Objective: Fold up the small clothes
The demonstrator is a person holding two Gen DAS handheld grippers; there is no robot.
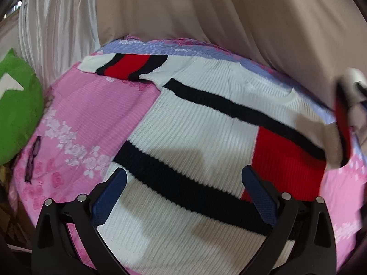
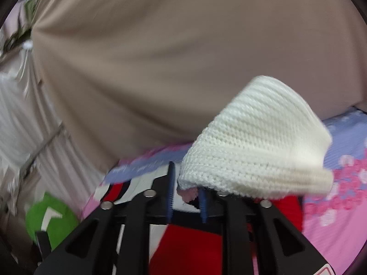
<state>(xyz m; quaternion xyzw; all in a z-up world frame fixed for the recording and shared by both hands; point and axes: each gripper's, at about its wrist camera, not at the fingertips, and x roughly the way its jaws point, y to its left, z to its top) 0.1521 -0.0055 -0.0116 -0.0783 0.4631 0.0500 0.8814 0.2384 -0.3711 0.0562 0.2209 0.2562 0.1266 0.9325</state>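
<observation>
A white knit sweater (image 1: 195,123) with black and red stripes lies spread flat on the pink floral bed cover (image 1: 87,119). My left gripper (image 1: 185,183) hovers over its lower part, open, with nothing between the blue pads (image 1: 110,197). At the far right edge of the left wrist view, my blurred right gripper (image 1: 351,84) holds the striped right sleeve (image 1: 341,126) up off the bed. In the right wrist view the jaws of my right gripper (image 2: 187,190) stand narrow, with the edge of the white cuff (image 2: 257,142) pinched between them. The rest of the cuff sticks out past the right finger.
Beige curtains (image 1: 206,11) hang close behind the bed. A green cushion (image 1: 18,114) with a white arrow sits at the bed's left edge. A dark slit (image 1: 32,158) marks the cover near it. The cover turns lilac (image 1: 183,48) at the far side.
</observation>
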